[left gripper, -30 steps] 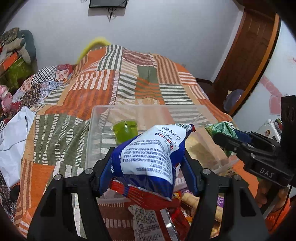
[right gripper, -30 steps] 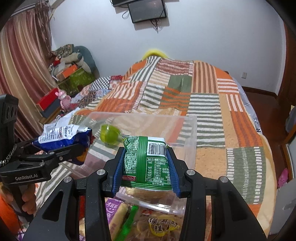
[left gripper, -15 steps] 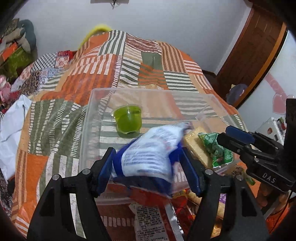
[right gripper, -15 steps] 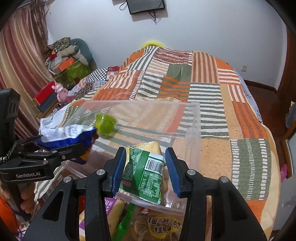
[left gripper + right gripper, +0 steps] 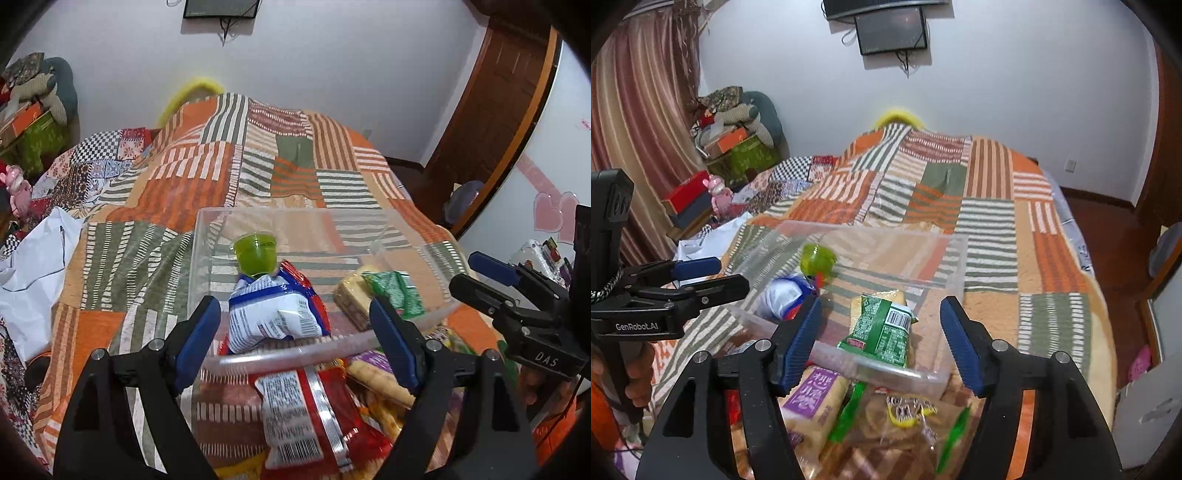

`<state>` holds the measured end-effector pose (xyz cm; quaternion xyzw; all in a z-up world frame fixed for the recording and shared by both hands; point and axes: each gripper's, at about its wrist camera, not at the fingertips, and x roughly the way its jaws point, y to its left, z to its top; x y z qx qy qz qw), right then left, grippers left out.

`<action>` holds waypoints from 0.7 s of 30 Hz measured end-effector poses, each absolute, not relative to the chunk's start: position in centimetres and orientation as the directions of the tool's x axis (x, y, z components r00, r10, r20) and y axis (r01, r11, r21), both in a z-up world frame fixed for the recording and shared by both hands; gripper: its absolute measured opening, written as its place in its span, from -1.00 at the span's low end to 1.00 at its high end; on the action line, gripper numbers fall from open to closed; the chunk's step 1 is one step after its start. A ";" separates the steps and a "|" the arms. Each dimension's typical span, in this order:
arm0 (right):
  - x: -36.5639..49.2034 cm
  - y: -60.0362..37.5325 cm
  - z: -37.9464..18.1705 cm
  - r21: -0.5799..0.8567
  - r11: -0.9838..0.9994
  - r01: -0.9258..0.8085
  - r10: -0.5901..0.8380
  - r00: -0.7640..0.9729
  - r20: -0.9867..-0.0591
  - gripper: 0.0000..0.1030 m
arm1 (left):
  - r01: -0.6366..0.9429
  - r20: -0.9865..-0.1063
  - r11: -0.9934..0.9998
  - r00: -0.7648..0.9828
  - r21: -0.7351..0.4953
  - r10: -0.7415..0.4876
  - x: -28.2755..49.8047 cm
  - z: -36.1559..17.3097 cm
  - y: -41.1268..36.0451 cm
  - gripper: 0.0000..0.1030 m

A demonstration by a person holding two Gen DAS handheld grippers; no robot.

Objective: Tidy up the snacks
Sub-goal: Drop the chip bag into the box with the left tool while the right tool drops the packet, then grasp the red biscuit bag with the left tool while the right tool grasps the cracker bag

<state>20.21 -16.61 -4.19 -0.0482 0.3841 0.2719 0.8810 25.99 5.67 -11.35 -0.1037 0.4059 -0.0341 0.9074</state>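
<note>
Both packets dropped since a second ago. Clear bin point(image 5: 207, 258) on bed: light, rigid, slick walls. Blue-white packet point(image 5: 273, 314) lies inside beside jelly cup point(image 5: 256, 253); green packet point(image 5: 886, 328) inside too. Soft, crinkly, light; pinch sealed ends. Left gripper point(image 5: 295, 332) and right gripper point(image 5: 879, 339) opening, empty.

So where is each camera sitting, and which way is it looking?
Left wrist view: sits on the left gripper, looking down along its opening blue fingers at the blue-white snack bag lying free in the clear box; the right gripper shows beside it.
Right wrist view: sits on the right gripper, its jaws also opening, looking at the green snack packet dropped in the box; the left gripper and a hand show.
Both share the box, the green jelly cup and the striped bedspread.
</note>
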 end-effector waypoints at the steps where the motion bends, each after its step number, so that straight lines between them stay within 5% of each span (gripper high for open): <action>1: 19.8 -16.9 -3.8 0.120 0.848 -0.516 0.443 0.566 -0.696 0.30 | -0.022 -0.727 0.976 0.671 -0.216 -0.146 25.5 -11.0 5.6 0.67; 11: 17.8 -18.9 -3.5 0.096 0.861 -0.500 0.423 0.597 -0.681 0.54 | -0.008 -0.739 0.979 0.657 -0.205 -0.150 22.5 -11.0 4.6 0.75; 21: 17.9 -20.4 -7.9 0.090 0.880 -0.466 0.358 0.528 -0.770 0.56 | -0.014 -0.787 0.979 0.598 -0.204 -0.155 21.6 -14.6 4.0 0.75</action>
